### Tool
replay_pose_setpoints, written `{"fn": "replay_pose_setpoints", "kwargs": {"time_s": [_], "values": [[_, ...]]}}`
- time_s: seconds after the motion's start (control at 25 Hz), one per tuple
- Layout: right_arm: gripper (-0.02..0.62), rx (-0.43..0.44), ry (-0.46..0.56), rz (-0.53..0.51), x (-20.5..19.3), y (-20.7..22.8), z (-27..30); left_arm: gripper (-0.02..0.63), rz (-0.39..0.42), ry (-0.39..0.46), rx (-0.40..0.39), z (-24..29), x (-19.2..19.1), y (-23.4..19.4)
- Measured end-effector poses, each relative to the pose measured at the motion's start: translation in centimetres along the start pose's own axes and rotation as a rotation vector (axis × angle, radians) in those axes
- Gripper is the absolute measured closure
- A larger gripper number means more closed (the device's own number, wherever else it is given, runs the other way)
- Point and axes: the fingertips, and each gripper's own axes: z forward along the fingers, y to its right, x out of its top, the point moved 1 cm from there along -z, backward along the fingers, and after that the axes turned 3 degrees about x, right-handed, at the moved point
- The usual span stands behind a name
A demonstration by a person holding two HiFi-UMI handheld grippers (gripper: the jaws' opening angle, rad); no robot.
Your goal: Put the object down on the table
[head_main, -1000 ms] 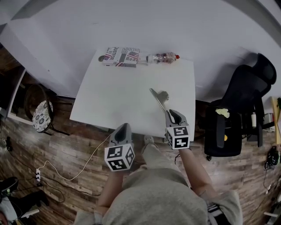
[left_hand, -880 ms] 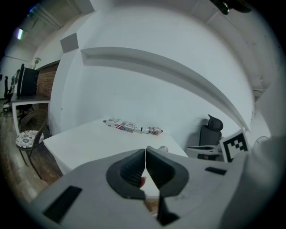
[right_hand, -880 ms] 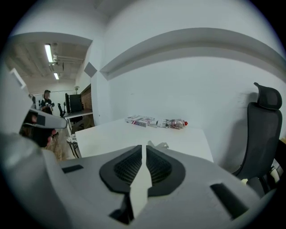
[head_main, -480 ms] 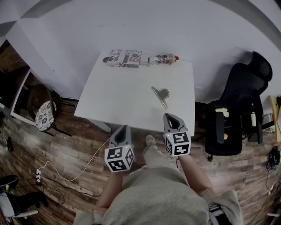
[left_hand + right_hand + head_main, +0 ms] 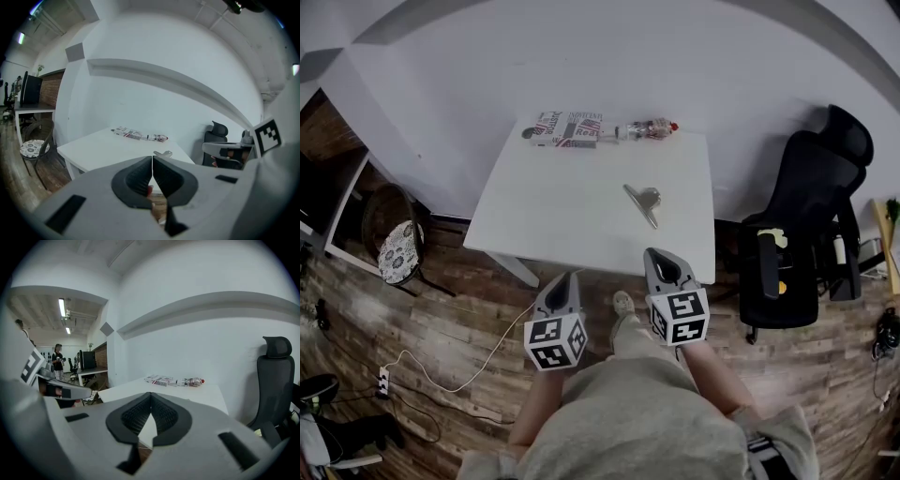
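A grey metal clip-like object [image 5: 643, 200] lies flat on the white table [image 5: 553, 216], right of its middle. It also shows small in the left gripper view [image 5: 163, 153], just past the jaws. My right gripper [image 5: 664, 265] hangs off the table's near edge, shut and holding nothing; in its own view the gripper [image 5: 151, 399] has its pads together. My left gripper [image 5: 565, 281] is over the wooden floor to the left, also shut with nothing in it, and its own view shows the gripper [image 5: 152, 161] with its pads meeting.
At the table's far edge lie a printed box [image 5: 565, 129] and a plastic bottle [image 5: 645, 128] on its side. A black office chair [image 5: 806, 216] stands right of the table, a round patterned stool [image 5: 394, 251] to the left. A white cable [image 5: 469, 361] runs over the floor.
My right gripper has drawn back from the metal object, off the table's edge. The object stays lying on the table. The left gripper has barely moved.
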Motion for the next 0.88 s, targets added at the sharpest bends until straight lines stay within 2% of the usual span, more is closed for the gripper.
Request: {"fn": "replay_pose_setpoints", "kwargs": {"time_s": [0.88], "values": [[0.594, 0.002, 0.013, 0.023, 0.18, -0.71, -0.58, 0.598, 0.001, -0.002, -0.013, -0.12, -0.16, 0.09]]}}
